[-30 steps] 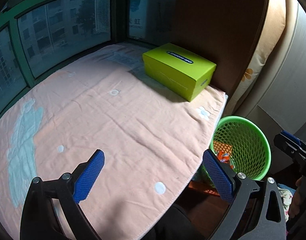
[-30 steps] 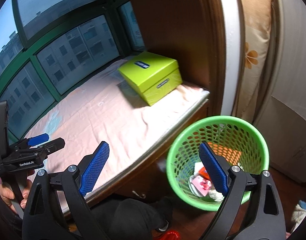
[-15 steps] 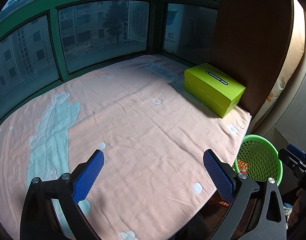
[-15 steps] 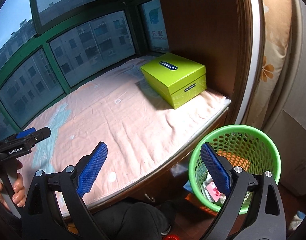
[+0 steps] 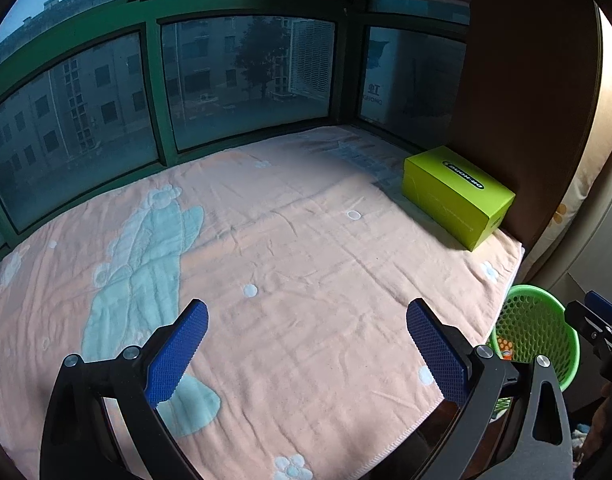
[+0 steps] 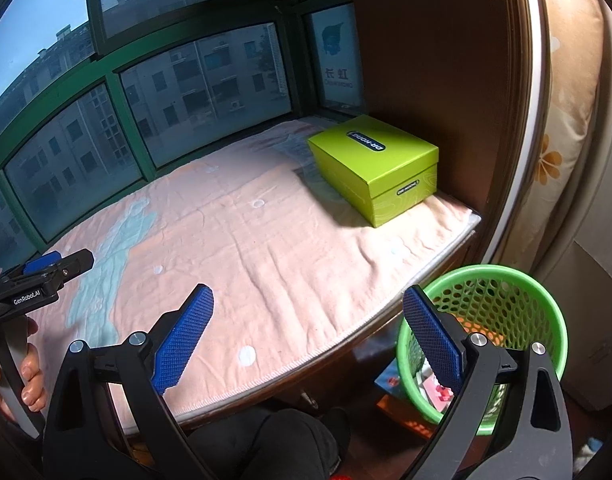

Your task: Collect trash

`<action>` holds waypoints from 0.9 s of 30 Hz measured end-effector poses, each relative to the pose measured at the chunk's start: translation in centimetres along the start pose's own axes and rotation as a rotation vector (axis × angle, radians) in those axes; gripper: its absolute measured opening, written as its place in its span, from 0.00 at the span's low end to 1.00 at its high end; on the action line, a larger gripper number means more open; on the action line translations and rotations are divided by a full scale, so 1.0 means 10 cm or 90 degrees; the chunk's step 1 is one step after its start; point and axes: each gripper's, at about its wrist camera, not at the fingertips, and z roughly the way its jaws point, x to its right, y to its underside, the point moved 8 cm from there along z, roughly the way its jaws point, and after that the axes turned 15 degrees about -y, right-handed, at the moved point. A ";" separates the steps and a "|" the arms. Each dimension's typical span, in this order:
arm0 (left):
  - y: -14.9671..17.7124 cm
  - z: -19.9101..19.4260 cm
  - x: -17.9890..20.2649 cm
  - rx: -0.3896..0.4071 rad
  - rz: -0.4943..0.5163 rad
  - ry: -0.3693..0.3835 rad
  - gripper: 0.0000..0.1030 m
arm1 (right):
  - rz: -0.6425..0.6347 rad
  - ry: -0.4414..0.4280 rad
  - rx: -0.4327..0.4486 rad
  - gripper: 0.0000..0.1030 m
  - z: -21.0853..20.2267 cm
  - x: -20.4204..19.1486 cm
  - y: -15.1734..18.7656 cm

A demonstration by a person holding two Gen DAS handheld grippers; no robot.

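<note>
Where the green-framed windows (image 5: 158, 92) curve around its far edge, the window seat (image 6: 290, 240) carries a peach blanket with pale blue patterns and white dots; a lime-green box (image 6: 376, 166) rests at the seat's far right corner, against the brown wall panel (image 6: 434, 60); a green mesh trash basket (image 6: 518, 280) stands on the floor just beside the seat's near right corner, below its edge, with wrappers and paper scraps inside; the left hand-held gripper (image 5: 306, 354) hovers over the blanket near the seat's near edge, jaws wide, nothing between them; the right hand-held gripper (image 6: 308, 338) hovers over the seat's near right edge, jaws just opened to full width, nothing between them, its right pad in line with the basket rim; a hand (image 6: 24, 384) grips the left tool's handle at the left border.
</note>
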 end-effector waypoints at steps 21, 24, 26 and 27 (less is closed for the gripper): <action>0.13 -0.07 -0.18 -0.011 -0.016 -0.009 0.93 | -0.013 -0.018 0.008 0.94 0.02 -0.19 -0.01; 0.15 -0.07 -0.18 -0.015 -0.017 -0.003 0.93 | -0.014 -0.019 0.008 0.94 0.03 -0.20 -0.01; 0.16 -0.07 -0.18 -0.017 -0.015 -0.002 0.93 | -0.014 -0.020 0.008 0.94 0.03 -0.21 -0.01; 0.16 -0.07 -0.19 -0.017 -0.016 0.001 0.93 | -0.015 -0.021 0.007 0.94 0.03 -0.22 -0.01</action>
